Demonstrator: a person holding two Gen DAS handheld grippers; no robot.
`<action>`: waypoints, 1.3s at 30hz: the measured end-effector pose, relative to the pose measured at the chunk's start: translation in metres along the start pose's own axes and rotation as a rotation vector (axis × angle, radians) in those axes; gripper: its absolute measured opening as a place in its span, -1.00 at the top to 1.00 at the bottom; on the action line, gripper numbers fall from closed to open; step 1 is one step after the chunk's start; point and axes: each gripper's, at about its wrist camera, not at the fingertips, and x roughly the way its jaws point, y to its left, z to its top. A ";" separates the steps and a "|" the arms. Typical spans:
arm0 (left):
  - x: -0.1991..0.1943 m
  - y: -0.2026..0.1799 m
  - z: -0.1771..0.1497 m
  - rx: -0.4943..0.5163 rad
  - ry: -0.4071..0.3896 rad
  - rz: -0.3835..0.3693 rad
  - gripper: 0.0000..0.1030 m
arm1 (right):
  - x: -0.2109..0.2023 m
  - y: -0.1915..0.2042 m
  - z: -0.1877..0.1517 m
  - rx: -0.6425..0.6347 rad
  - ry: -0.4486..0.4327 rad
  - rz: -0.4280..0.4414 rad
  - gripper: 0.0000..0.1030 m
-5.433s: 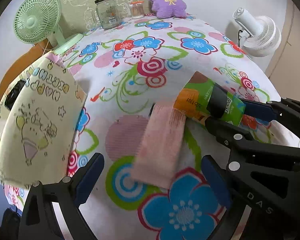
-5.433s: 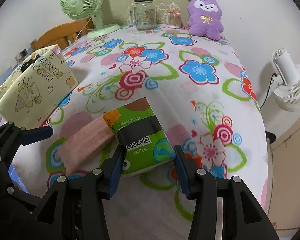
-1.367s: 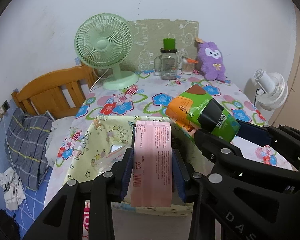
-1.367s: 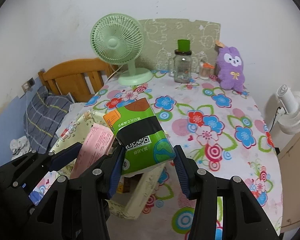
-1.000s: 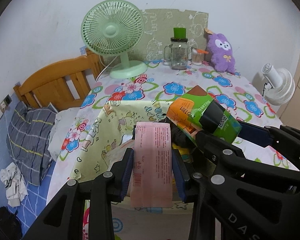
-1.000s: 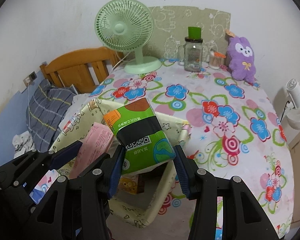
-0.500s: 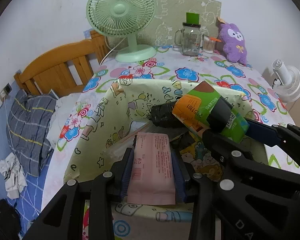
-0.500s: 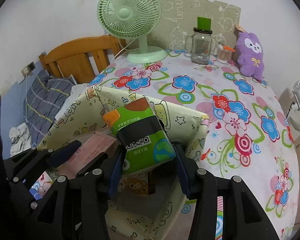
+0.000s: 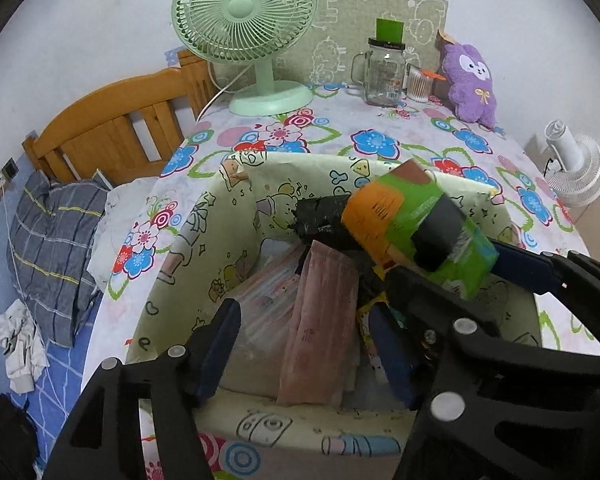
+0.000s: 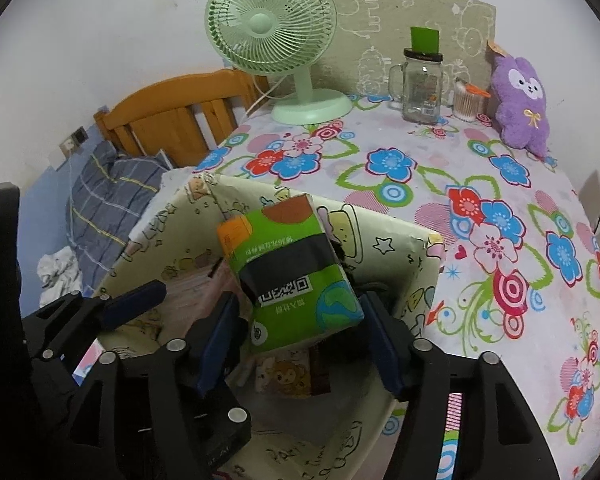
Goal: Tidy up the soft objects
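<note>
A cream cartoon-print storage box [image 9: 188, 248] stands open at the table's near left edge; it also shows in the right wrist view [image 10: 396, 248]. My left gripper [image 9: 304, 344] is open over the box; the pink flat packet [image 9: 320, 320] lies loose between its fingers on other packets inside. My right gripper [image 10: 300, 336] is shut on the green tissue pack [image 10: 292, 272] and holds it above the box opening; the pack also shows in the left wrist view [image 9: 416, 232]. A black crumpled item [image 9: 320, 216] sits in the box.
A green desk fan [image 9: 248, 28], a glass jar with green lid [image 9: 384, 72], a cotton-swab cup [image 9: 418, 86] and a purple plush [image 9: 470, 84] stand at the table's back. A white fan [image 9: 576, 168] is at right. A wooden bed with a plaid pillow [image 9: 56, 236] is at left.
Both grippers moved forward and down over the box. My left gripper opened and let the pink packet drop into the box. My right gripper still holds the green tissue pack.
</note>
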 end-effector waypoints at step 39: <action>-0.088 -0.059 -0.002 0.031 -0.209 0.019 -0.90 | -0.109 -0.032 -0.017 0.040 -0.218 -0.109 -0.98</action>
